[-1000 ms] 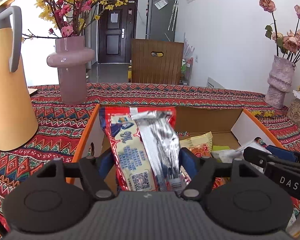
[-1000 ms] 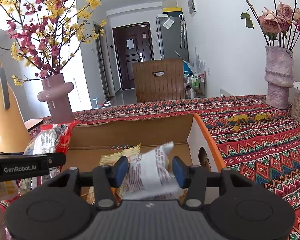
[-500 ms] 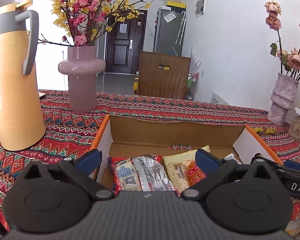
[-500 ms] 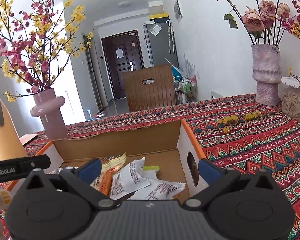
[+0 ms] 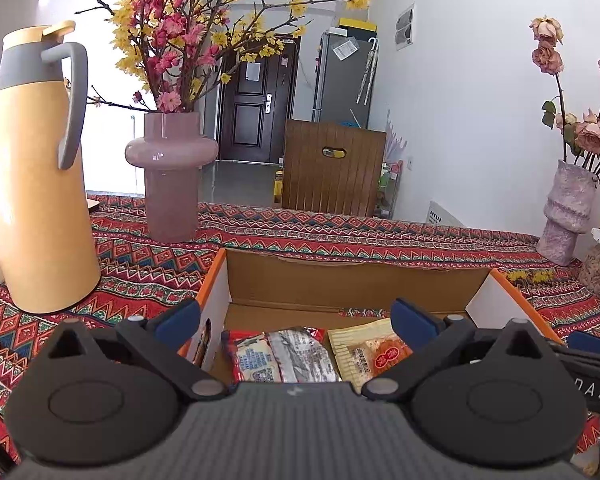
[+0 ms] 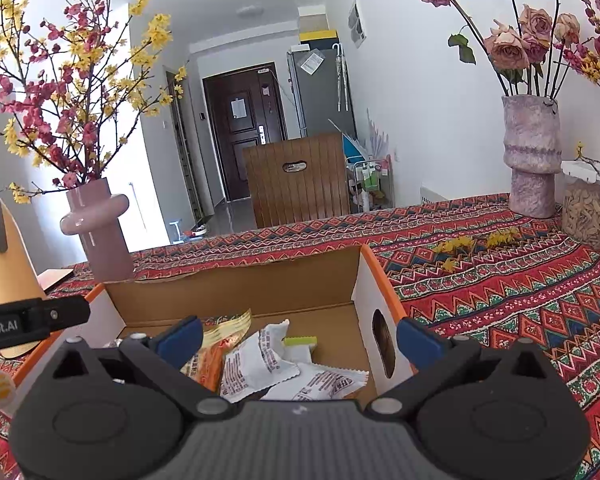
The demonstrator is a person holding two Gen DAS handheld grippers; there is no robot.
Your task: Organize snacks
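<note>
A cardboard box [image 5: 352, 280] with orange rims sits on a patterned tablecloth [image 6: 500, 280]. Both grippers hover at its near edge, side by side. The left gripper [image 5: 296, 320] is spread wide with nothing in it; below it, in the box's left end, lie a red snack packet [image 5: 248, 356] and a yellow packet [image 5: 364, 352]. The right gripper [image 6: 298, 334] is likewise released, above white wrappers [image 6: 268, 364] at the box's right end. A tan jug [image 5: 32, 184] stands near the table's left edge.

Wide-spread right tongs [image 6: 298, 338] above white snack packets [image 6: 260, 364] in cardboard box [image 6: 236, 292]
</note>
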